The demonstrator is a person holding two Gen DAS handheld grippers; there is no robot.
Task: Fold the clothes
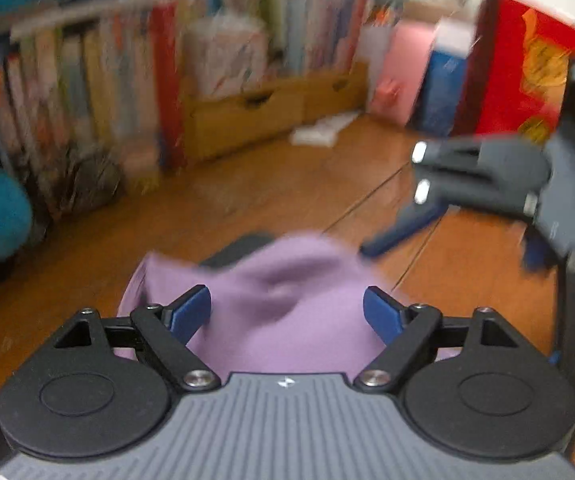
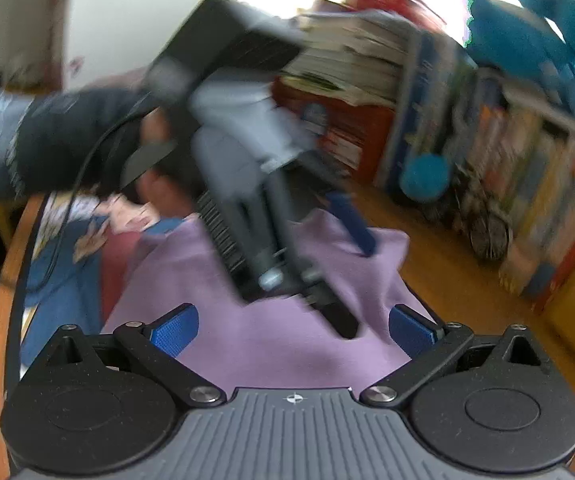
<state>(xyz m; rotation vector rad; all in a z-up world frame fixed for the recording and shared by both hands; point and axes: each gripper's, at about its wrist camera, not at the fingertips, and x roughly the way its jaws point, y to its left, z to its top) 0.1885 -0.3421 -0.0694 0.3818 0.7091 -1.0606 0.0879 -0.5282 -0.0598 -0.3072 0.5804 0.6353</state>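
Observation:
A purple garment (image 1: 287, 312) lies rumpled on the wooden table (image 1: 247, 200), just under and ahead of my left gripper (image 1: 287, 312), whose blue fingers are spread wide with nothing between them. In the right wrist view the same purple garment (image 2: 247, 340) lies below my right gripper (image 2: 293, 330), also open and empty. The left gripper (image 2: 351, 224) shows there, blurred, above the garment's far edge. The right gripper (image 1: 391, 236) shows at the right of the left wrist view, over the table beside the garment.
Bookshelves (image 1: 87, 80) packed with books line the far side of the table. A wooden drawer box (image 1: 255, 116), a pink box (image 1: 399, 76) and a red panel (image 1: 519, 80) stand at the back. A patterned blue and red cloth (image 2: 71, 272) lies left of the garment.

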